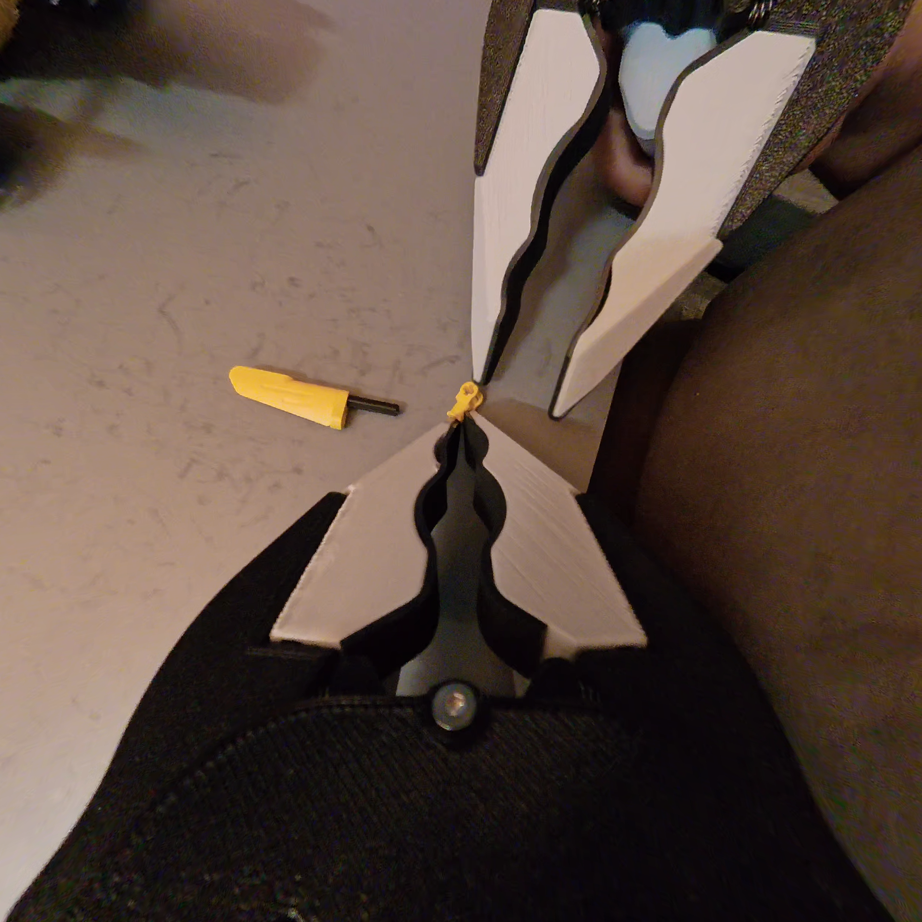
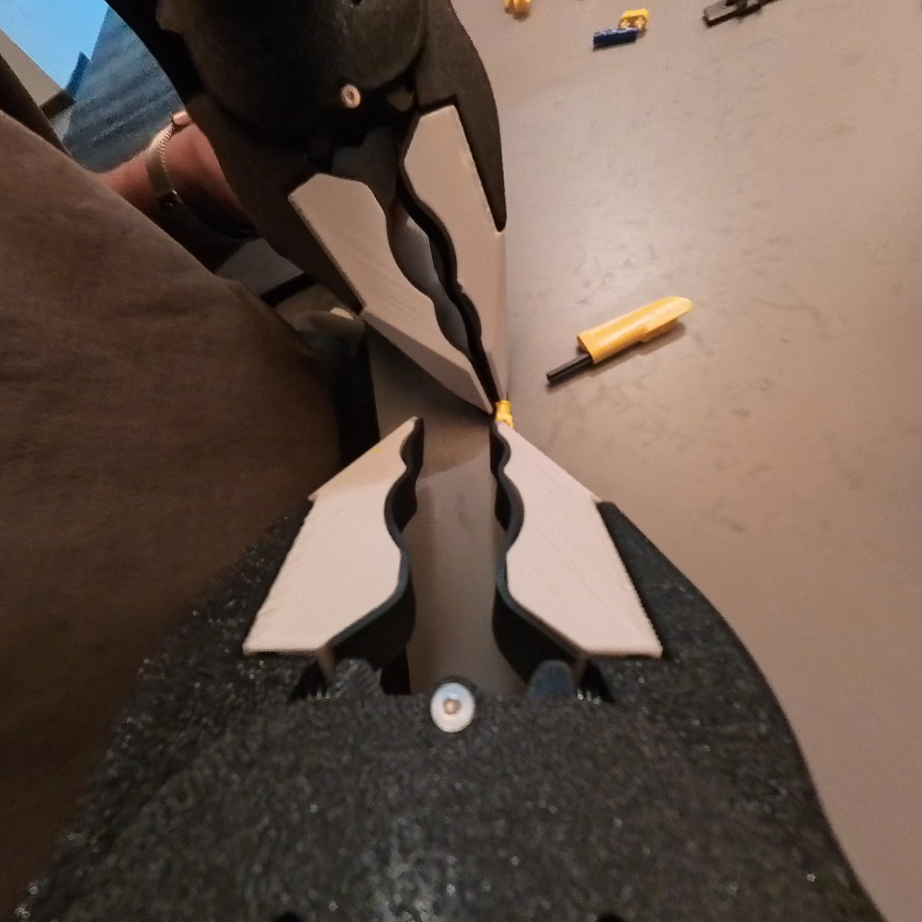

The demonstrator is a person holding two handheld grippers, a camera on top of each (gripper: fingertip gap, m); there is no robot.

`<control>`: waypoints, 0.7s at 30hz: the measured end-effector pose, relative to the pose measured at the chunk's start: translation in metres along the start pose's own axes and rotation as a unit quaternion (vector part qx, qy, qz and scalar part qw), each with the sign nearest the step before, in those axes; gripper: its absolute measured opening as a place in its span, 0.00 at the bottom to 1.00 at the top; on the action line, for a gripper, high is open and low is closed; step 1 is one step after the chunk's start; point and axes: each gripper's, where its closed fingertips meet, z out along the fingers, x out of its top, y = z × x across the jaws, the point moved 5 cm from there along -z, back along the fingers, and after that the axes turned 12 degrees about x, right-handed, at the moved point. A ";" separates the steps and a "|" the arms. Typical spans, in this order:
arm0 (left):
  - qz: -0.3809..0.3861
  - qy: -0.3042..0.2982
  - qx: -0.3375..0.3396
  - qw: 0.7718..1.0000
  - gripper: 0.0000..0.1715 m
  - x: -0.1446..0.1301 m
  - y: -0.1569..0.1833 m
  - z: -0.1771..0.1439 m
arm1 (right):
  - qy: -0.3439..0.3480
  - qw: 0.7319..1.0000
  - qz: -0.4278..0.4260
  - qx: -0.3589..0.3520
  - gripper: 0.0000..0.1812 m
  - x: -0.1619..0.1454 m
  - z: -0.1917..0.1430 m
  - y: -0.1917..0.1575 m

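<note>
Yellow and very small, a plastic connector piece [image 1: 465, 400] is pinched at the very tips of the left claw [image 1: 461, 426], whose fingers have closed on it just above the grey counter [image 1: 149, 499]. The right claw [image 2: 456, 426] faces it with fingers narrowly parted; one fingertip [image 2: 499, 430] touches the same piece. A larger yellow part with a black pin [image 1: 294, 397] lies near on the counter. Small blue and yellow pieces [image 2: 618, 30] lie well apart.

Scuffed grey tabletop [image 1: 199, 249]; brown upholstery, perhaps sofa [image 2: 124, 349], alongside; dim warm light.
</note>
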 end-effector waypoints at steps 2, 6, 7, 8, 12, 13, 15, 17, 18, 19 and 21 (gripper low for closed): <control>0.002 0.000 0.002 1.000 0.00 0.001 0.000 0.001 | 0.000 1.000 -0.004 -0.007 0.14 0.002 0.001 0.002; -0.001 0.000 0.000 1.000 0.00 0.003 -0.001 0.003 | -0.014 1.000 -0.012 -0.016 0.14 0.000 0.003 0.002; -0.001 0.000 0.000 1.000 0.00 0.003 -0.002 0.003 | -0.015 1.000 -0.011 -0.018 0.14 0.000 0.003 0.003; 0.000 0.001 -0.001 1.000 0.00 0.004 -0.002 0.003 | -0.015 1.000 -0.011 -0.019 0.14 0.000 0.003 0.003; 0.002 0.007 -0.001 1.000 0.01 0.006 -0.003 0.004 | -0.008 0.999 -0.003 -0.031 0.14 -0.001 -0.001 0.007; 0.001 0.008 -0.001 1.000 0.01 0.006 -0.003 0.004 | -0.005 1.000 0.002 -0.030 0.14 -0.001 -0.003 0.008; 0.000 0.009 -0.001 1.000 0.02 0.007 -0.003 0.004 | 0.000 0.999 0.014 -0.029 0.14 -0.001 -0.005 0.010; 0.000 0.010 0.001 1.000 0.02 0.007 -0.003 0.003 | 0.005 0.999 0.023 -0.024 0.14 -0.001 -0.006 0.012; 0.001 0.011 0.002 1.000 0.02 0.007 -0.003 0.003 | 0.007 0.999 0.027 -0.021 0.15 -0.001 -0.006 0.012; 0.001 0.011 0.003 1.000 0.02 0.007 -0.003 0.003 | 0.008 0.999 0.029 -0.018 0.15 -0.001 -0.007 0.012; 0.001 0.011 0.003 1.000 0.03 0.007 -0.003 0.003 | 0.009 0.999 0.033 -0.016 0.16 -0.001 -0.007 0.013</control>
